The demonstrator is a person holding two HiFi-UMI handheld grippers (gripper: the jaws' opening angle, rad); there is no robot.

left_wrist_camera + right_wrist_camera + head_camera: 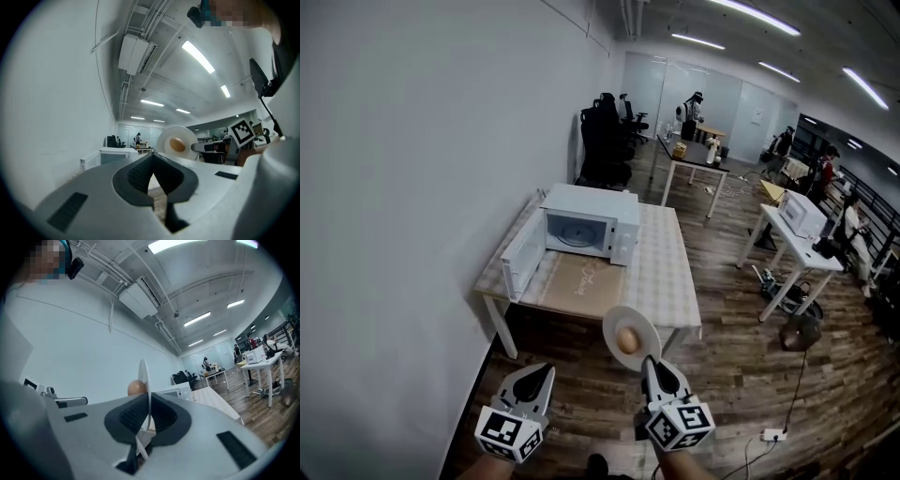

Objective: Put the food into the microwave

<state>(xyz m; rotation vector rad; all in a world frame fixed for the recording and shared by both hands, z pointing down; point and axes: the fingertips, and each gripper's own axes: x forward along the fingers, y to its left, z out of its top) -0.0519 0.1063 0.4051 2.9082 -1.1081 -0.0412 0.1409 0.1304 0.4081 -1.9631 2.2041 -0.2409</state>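
I am looking down on my right hand-held gripper point(649, 361), which is clamping the near rim of a round white plate point(628, 317) between its closed jaws. A brown oval piece of food point(627, 340) is sitting on that plate, in the air, short of the tabletop point(661, 272) with its pale checked cloth. The white microwave oven point(600, 211) is standing on that tabletop against the wall, and its door point(523, 258) is hanging wide open to the left, showing an empty cavity. My left hand-held gripper point(540, 371) is hovering beside the right one, its jaws pinched together at the tips and gripping nothing.
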